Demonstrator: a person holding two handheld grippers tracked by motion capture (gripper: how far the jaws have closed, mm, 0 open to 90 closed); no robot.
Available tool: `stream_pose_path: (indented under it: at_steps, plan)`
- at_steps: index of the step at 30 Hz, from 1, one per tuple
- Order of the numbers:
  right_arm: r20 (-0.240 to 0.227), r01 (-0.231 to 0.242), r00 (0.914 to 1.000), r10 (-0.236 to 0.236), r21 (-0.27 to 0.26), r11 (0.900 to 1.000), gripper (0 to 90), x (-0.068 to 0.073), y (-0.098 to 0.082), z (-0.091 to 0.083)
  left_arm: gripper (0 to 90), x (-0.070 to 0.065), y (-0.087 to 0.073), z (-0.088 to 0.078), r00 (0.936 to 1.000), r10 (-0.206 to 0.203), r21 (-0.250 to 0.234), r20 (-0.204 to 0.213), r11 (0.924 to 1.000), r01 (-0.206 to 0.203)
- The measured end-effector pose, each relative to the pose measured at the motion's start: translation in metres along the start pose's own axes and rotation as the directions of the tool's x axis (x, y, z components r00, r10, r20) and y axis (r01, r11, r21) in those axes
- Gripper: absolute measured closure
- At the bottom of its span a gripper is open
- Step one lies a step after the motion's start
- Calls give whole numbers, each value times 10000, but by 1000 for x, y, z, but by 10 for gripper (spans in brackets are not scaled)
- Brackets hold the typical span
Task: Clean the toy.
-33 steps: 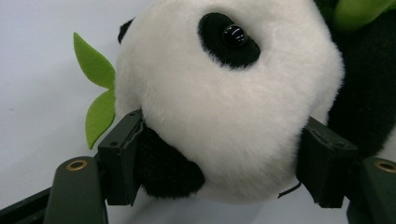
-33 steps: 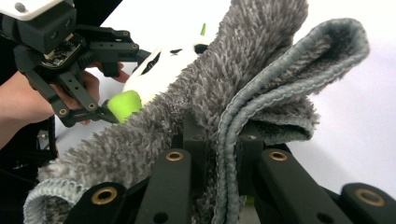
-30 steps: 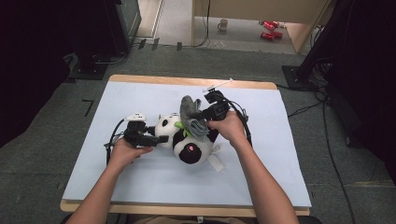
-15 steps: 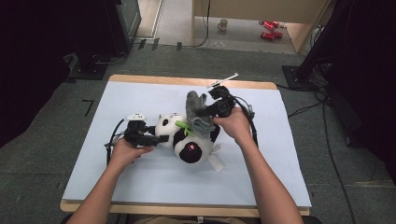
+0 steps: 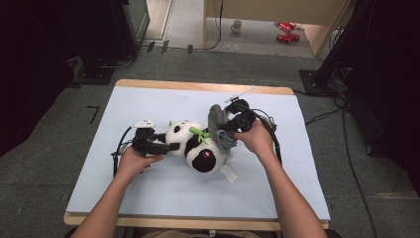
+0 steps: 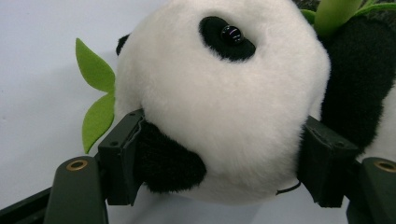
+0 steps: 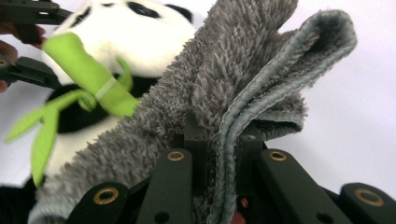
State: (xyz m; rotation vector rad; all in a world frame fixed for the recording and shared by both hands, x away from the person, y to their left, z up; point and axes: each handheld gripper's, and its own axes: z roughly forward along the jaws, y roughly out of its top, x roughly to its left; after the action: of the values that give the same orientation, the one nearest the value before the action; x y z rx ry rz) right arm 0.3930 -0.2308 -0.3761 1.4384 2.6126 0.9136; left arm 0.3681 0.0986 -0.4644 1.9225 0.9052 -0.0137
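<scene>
in the high view the panda plush toy (image 5: 198,148) lies at frame centre on the light blue table mat (image 5: 148,198). the left gripper (image 5: 168,147), left of centre, has its jaws on the toy's head. the left gripper view shows what the high view does not: both jaw pads press into the white head, one at the black ear, with a green felt leaf (image 6: 97,100) at left of the frame. the right gripper (image 5: 225,126), right of centre, pinches a grey microfibre cloth (image 5: 220,130). the right gripper view shows the folded cloth edge (image 7: 243,116) clamped between nearly closed jaws, the cloth resting against the toy beside its green bamboo stalk (image 7: 91,77).
</scene>
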Motion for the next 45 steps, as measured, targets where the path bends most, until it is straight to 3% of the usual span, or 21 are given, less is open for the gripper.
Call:
stream_pose_path:
  at_steps: [5, 15, 18, 20, 24, 30, 34, 38, 40, 43, 45]
  plan:
    - [-302, -419, 9987, 402, -587, 9974, 809, -7, -3, -18, 273, 1, 0, 0, 9999, -100, -31, 27, 9999, 100]
    - [-1004, 228, 9942, -383, -1513, 9882, 809, 20, 12, -43, 279, -1, 2, 0, 9999, -133, -107, -21, 9999, 133]
    - [-904, 395, 9945, -538, -1533, 9874, 808, 24, 8, -45, 280, 0, 1, 0, 9999, -143, -102, -8, 9998, 143]
    - [-765, 344, 9960, -467, -1547, 9874, 808, 19, 3, -47, 280, 0, 1, 0, 9999, -129, -89, 1, 9999, 129]
    - [-876, -327, 9960, 178, -1716, 9846, 808, -1, -13, -56, 281, 0, 1, 0, 9999, -141, -110, 5, 9998, 141]
    - [-666, -907, 9946, 794, -1892, 9777, 808, -23, -36, -70, 281, 0, 1, 0, 9999, -151, -129, -1, 9998, 151]
    - [-974, -775, 9935, 595, -1929, 9781, 806, -23, -43, -56, 282, 1, 2, 0, 9999, -132, -132, 26, 9998, 133]
    - [-997, -580, 9941, 416, -1680, 9841, 807, -19, -50, -25, 284, 0, 1, 0, 10000, -57, -75, -4, 10000, 57]
    - [-1202, -794, 9911, 566, -1946, 9777, 808, -22, -57, -17, 284, -1, 1, 0, 10000, -75, -95, -51, 9999, 75]
    - [-1322, -1110, 9876, 846, -2070, 9720, 810, -31, -68, -17, 284, -1, 1, 1, 9999, -105, -127, -44, 9999, 105]
    - [-1634, -1425, 9805, 1089, -2109, 9671, 811, -39, -78, -18, 284, -1, 1, 1, 10000, -93, -123, -33, 9999, 93]
